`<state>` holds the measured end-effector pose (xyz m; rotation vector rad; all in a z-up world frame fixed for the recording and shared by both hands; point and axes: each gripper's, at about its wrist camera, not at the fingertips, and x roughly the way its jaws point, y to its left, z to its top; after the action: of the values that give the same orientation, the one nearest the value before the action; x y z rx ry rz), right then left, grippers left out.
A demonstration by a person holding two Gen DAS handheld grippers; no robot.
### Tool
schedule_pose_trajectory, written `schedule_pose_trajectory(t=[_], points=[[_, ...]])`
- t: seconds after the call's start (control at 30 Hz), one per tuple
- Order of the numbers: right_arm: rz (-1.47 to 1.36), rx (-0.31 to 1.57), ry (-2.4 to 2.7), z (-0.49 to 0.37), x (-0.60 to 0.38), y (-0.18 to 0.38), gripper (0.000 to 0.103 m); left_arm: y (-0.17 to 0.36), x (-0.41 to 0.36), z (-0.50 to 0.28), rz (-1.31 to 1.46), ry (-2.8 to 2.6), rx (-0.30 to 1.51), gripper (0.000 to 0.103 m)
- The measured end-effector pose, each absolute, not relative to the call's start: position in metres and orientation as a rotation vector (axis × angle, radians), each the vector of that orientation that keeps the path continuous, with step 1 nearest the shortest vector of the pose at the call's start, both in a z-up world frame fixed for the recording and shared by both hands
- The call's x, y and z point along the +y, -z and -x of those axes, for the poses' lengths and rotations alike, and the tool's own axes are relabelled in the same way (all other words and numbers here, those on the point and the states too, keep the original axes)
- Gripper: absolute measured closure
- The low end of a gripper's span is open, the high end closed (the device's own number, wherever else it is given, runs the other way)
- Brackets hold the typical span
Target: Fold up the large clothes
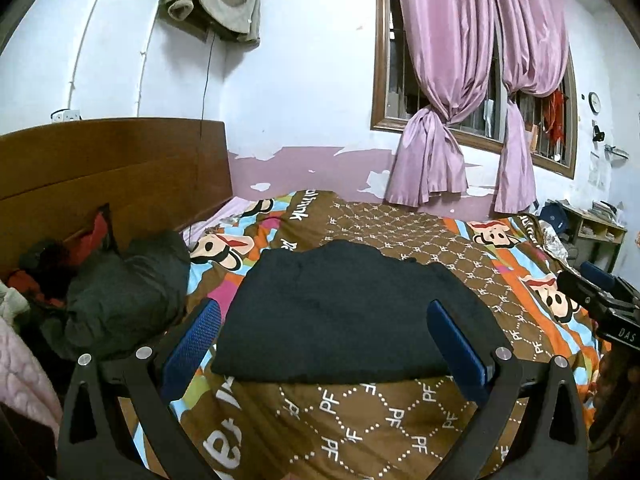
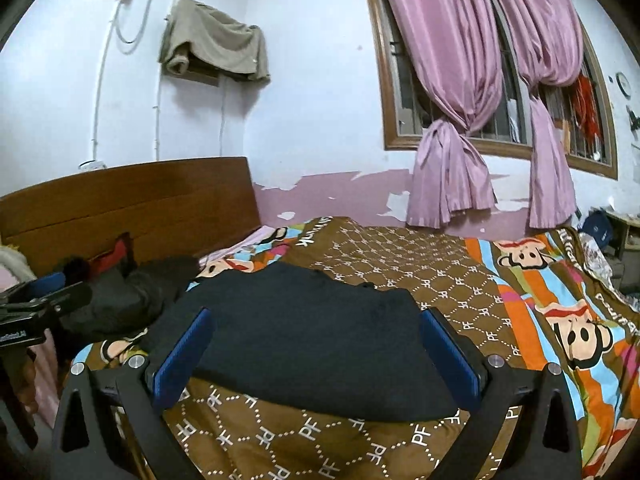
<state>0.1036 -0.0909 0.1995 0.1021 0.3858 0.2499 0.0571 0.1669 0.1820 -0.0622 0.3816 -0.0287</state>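
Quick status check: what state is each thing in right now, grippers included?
Left gripper: open, empty.
Right gripper: open, empty.
Black garment: folded, flat on bedspread.
Dark green clothes: crumpled heap by headboard.
Curtains: tied back.

This is a bedroom in a lived-in home. A bed with a brown wooden headboard [image 2: 132, 196] fills the room, covered by a brown cartoon-monkey bedspread [image 2: 420, 256]. Above the far side of the bed, tied pink curtains [image 2: 452, 92] hang at a wood-framed barred window [image 2: 496, 136]. Paint peels from the white wall [image 2: 320, 80] just beside the headboard, and a beige cloth [image 2: 216, 48] hangs above it.
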Motion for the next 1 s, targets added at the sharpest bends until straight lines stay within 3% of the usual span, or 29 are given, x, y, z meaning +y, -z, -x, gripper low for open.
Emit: schedule_pose_trajectory(t=[1.0], points=[[-0.100, 0.474, -0.224, -0.067, -0.059, -0.110, 0.000, -0.077, 0.164, -0.031, 0.023, -0.006, 0.447, 0.002]])
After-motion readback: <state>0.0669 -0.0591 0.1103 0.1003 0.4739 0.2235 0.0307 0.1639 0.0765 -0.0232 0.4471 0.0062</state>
